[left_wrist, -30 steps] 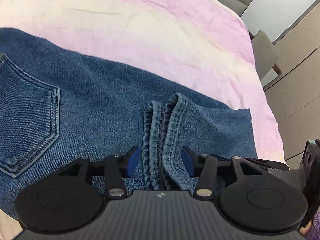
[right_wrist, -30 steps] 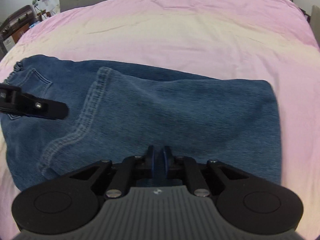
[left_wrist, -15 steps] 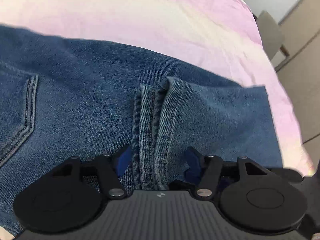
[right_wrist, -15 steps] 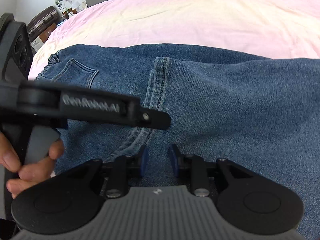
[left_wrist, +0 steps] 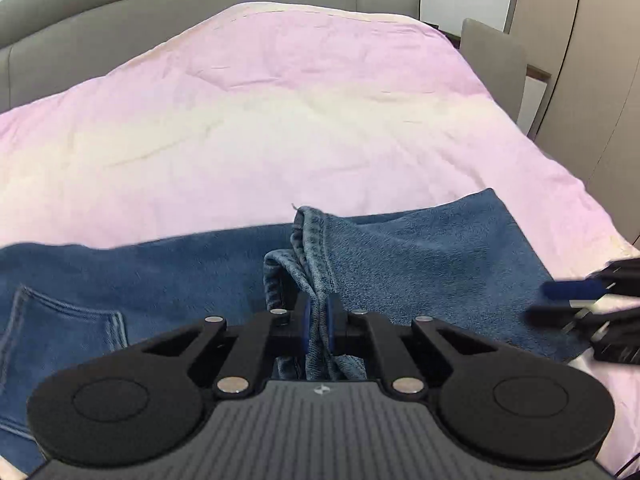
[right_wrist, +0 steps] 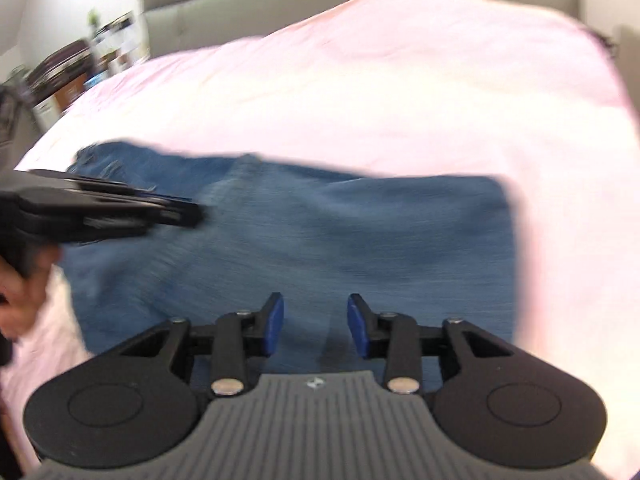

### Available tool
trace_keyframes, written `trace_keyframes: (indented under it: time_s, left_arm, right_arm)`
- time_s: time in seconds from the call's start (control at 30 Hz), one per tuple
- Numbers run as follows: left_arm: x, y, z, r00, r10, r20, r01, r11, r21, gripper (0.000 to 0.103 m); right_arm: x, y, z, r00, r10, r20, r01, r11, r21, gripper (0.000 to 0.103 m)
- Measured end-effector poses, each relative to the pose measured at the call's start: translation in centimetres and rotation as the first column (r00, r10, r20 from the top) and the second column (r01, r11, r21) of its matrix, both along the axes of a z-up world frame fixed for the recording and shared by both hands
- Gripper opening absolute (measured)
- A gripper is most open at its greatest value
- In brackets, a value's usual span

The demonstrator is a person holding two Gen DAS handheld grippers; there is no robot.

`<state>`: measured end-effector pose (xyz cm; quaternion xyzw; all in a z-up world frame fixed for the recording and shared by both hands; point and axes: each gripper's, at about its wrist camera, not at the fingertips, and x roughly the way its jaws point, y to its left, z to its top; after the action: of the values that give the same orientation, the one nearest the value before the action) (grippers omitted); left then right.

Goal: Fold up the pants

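Bunching between the just-closed jaws of the left gripper (left_wrist: 318, 322), the jeans' (left_wrist: 420, 264) hems are pinched; the right gripper (right_wrist: 315, 322) is just opened, nothing held, above denim.

I see coarse blue denim jeans (left_wrist: 420, 264) with stitched seams, lying on a soft, matt, lightly creased pink cotton sheet (left_wrist: 280, 120). My left gripper (left_wrist: 318, 326) is matt black plastic with shiny metal rivets and blue rubbery pads (left_wrist: 331, 320); the headboard (left_wrist: 180, 12) looks like smooth grey upholstery.
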<state>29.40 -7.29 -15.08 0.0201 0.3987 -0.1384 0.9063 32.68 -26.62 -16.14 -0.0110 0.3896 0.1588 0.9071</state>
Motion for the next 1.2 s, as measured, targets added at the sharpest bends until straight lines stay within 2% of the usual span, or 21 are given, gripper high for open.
trace_keyframes:
  time_s: [0.1,0.13,0.17,0.2,0.23,0.27,0.33,0.47,0.53,0.6,0.67,0.77,0.87,0.93,1.1,1.2]
  left_arm:
    - [1.0,0.8,-2.0,0.993,0.018,-0.114,-0.019,1.0,-0.012,0.007]
    - [1.0,1.0,-2.7,0.991,0.016,-0.133,-0.017,1.0,-0.01,0.007]
    - [1.0,1.0,-3.4,0.989,0.015,-0.147,-0.014,1.0,0.005,0.0]
    - [0.9,0.8,-4.2,0.986,0.045,-0.159,-0.036,0.998,0.059,0.0]
    - [0.9,1.3,-5.1,0.983,0.064,-0.172,-0.05,0.995,0.081,0.0]
    - [1.2,2.1,-5.6,0.978,0.073,-0.198,-0.063,0.997,0.055,0.0]
    - [1.0,3.3,-5.8,0.976,0.074,-0.207,-0.075,0.997,0.0,0.0]
    - [0.9,2.6,-5.4,0.979,0.038,-0.201,-0.027,0.998,0.059,0.0]
    - [0.9,2.5,-5.5,0.979,0.034,-0.201,-0.02,0.997,0.068,0.0]
    - [1.0,2.4,-5.5,0.978,0.034,-0.205,-0.022,0.998,0.059,0.0]
    - [0.8,2.7,-5.4,0.978,0.029,-0.205,-0.019,0.999,0.048,0.0]
    - [0.7,3.1,-4.5,0.985,0.015,-0.173,-0.008,0.999,0.041,0.0]
    - [-0.6,3.8,-3.5,0.992,-0.003,-0.124,0.004,1.0,0.008,0.004]
    - [-1.8,4.2,-2.6,0.994,-0.012,-0.111,0.008,0.999,-0.031,0.005]
    - [-4.4,3.8,-0.6,0.998,-0.03,-0.064,0.023,0.994,-0.108,0.005]
    - [-3.5,3.0,-0.4,0.997,-0.03,-0.073,0.02,0.99,-0.137,0.005]
  right_arm:
    - [0.6,-3.0,0.5,0.997,-0.079,0.005,0.079,0.996,-0.032,0.033]
    - [1.0,-3.7,0.5,0.995,-0.096,0.0,0.096,0.995,-0.037,0.029]
    - [1.3,-4.3,0.4,0.994,-0.105,-0.001,0.105,0.994,-0.042,0.024]
    - [1.8,-4.6,0.2,0.994,-0.11,0.003,0.11,0.993,-0.052,0.022]
    - [2.4,-4.7,-0.1,0.994,-0.11,0.004,0.11,0.992,-0.069,0.021]
    - [3.1,-4.5,-0.5,0.994,-0.109,0.006,0.109,0.99,-0.087,0.017]
    - [4.6,-4.2,-1.2,0.995,-0.1,0.019,0.101,0.989,-0.112,0.013]
    - [8.8,-4.0,-1.8,0.991,-0.127,0.047,0.131,0.987,-0.093,0.011]
    - [10.7,-3.7,-3.1,0.989,-0.146,0.006,0.146,0.986,-0.076,0.011]
    - [12.0,-3.3,-5.0,0.983,-0.17,-0.072,0.165,0.984,-0.072,0.011]
    - [12.2,-3.2,-5.4,0.982,-0.172,-0.078,0.166,0.983,-0.074,0.011]
    - [10.5,-3.5,-3.8,0.986,-0.158,-0.052,0.155,0.986,-0.066,0.01]
    - [6.3,-3.3,-2.0,0.996,-0.091,-0.021,0.09,0.995,-0.045,0.01]
    - [2.8,-3.0,-1.4,0.999,-0.049,-0.01,0.048,0.997,-0.066,0.01]
    - [-2.8,-1.7,-1.8,1.0,0.013,-0.002,-0.013,0.995,-0.096,0.01]
    - [-4.3,-0.4,-3.1,1.0,0.031,-0.006,-0.031,0.989,-0.147,0.01]
